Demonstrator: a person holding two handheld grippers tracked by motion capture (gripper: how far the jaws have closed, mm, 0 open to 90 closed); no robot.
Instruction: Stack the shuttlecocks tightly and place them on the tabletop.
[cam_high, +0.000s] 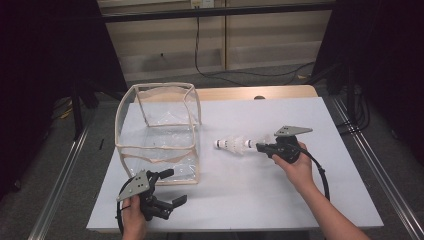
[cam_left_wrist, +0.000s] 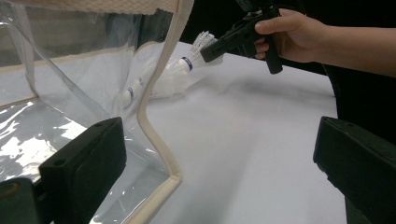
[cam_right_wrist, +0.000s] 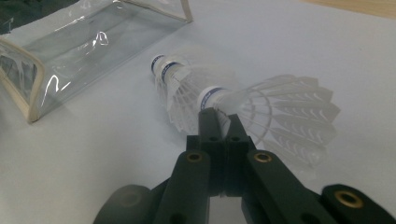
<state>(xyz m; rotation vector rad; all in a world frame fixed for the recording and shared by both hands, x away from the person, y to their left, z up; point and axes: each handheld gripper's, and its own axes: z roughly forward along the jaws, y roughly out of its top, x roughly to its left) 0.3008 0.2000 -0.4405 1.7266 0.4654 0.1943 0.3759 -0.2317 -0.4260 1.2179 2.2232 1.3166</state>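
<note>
Plainly, the right claw (cam_right_wrist: 219, 122) is pressed together on the feather skirt of the nearest shuttlecock (cam_right_wrist: 275, 112), pinched just behind its cork. That shuttlecock lies directly ahead of the claw tips on the table (cam_high: 280, 195). Nested with it, two more shuttlecocks (cam_high: 227, 145) are strung out beyond, corks pointing away from the claw; the long axis of the row runs straight on from the claw toward the clear bag (cam_high: 160, 132). The bag is seen farther off along that line, well apart. The left claw (cam_high: 170, 187) is held apart, empty, just beside the bag's near corner, well away from the shuttlecocks.
</note>
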